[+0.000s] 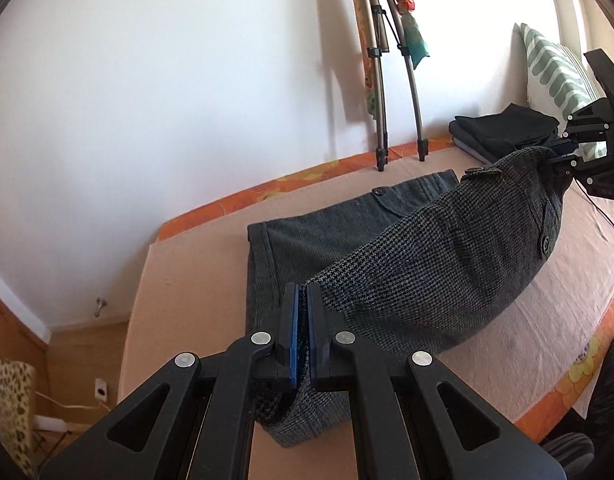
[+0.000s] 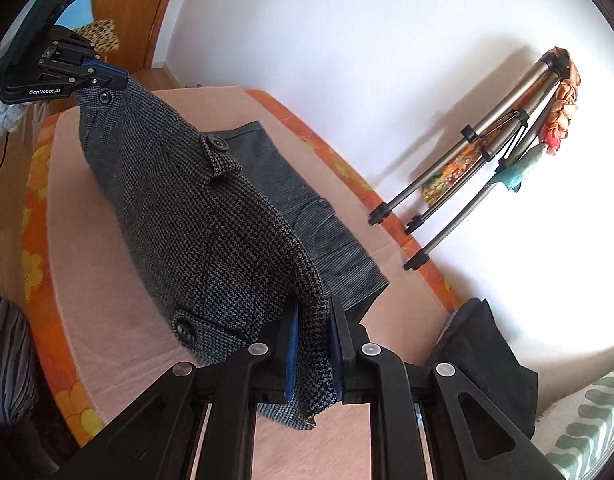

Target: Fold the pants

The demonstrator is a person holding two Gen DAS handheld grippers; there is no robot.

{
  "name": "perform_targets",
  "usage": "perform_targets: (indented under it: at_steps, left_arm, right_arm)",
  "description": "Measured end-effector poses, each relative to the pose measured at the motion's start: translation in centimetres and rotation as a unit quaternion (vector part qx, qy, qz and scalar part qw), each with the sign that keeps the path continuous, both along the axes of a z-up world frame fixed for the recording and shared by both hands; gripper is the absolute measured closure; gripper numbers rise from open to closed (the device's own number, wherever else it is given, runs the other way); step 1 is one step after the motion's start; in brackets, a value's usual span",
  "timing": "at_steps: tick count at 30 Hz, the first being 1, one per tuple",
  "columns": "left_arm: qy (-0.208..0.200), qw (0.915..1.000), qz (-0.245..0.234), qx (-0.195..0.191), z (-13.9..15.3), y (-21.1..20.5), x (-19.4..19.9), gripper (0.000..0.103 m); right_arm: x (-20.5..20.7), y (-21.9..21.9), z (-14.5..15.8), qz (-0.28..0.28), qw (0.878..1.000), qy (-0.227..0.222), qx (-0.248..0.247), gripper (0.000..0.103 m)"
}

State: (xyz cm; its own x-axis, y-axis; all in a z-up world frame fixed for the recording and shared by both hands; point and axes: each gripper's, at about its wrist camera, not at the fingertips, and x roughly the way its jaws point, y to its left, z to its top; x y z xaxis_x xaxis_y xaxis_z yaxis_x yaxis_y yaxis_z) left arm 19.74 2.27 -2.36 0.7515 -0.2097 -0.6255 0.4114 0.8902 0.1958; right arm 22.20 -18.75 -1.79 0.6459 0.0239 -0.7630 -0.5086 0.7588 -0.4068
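Left wrist view: my left tongs [image 1: 303, 320] pinch one end of the dark grey houndstooth woven pants [image 1: 427, 256], and my right tongs [image 2: 313, 344] clamp the other end (buttoned tabs showing). The cloth hangs lifted between them, its far part lying flat on the pink-covered bed [image 1: 195, 272]. A metal tripod [image 2: 467, 184] leans at the wall.

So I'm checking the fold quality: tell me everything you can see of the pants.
The pants are dark grey, woven houndstooth-like fabric with buttoned pocket flaps. One part lies flat on the pink bed cover; the other is lifted and sags between the left tongs and right tongs, each shut on an edge, mid-fold.
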Motion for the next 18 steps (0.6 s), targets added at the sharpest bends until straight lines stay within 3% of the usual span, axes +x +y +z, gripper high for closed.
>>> perform_targets:
  at_steps: [4,18]
  left_arm:
    - [0.009,0.9994,0.015,-0.031,0.5,0.0,4.0,0.101]
    - [0.033,0.9993,0.007,0.019,-4.0,-5.2,16.9,0.101]
  right_arm:
    - [3.2,-0.4,-0.5,-0.014,1.000,0.000,0.001,0.091]
    - [13.9,-2.8,-5.5,-0.088,0.996,0.027,0.014,0.093]
